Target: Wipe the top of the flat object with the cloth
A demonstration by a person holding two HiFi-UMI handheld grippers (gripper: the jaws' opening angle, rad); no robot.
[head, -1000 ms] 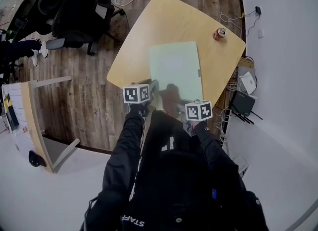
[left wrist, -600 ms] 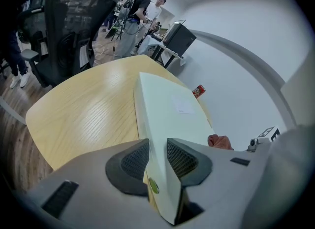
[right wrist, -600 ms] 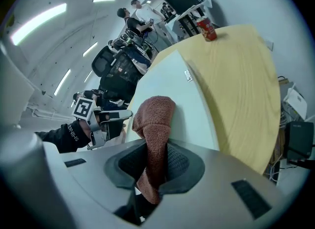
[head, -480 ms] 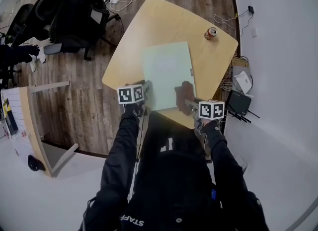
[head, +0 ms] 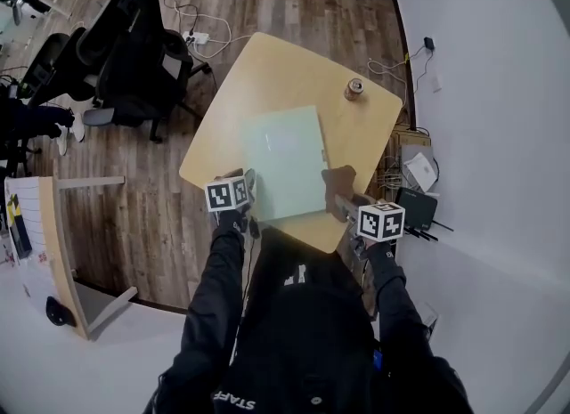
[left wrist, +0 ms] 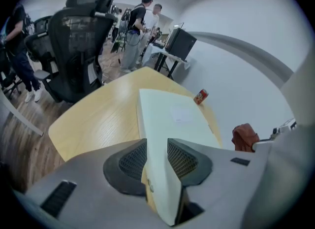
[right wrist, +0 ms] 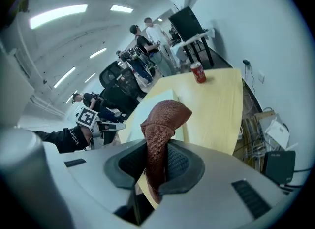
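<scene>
Our left gripper (left wrist: 156,160) clenched on the pale board's (head: 283,161) near edge, plain only in its own view, our right gripper (right wrist: 156,166) grasping the brown cloth (head: 338,181), now at the board's 4 o'clock, earlier over the board.

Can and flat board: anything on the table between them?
Nothing. In the head view only bare wooden table separates the can from the near corner of the flat board.
</scene>
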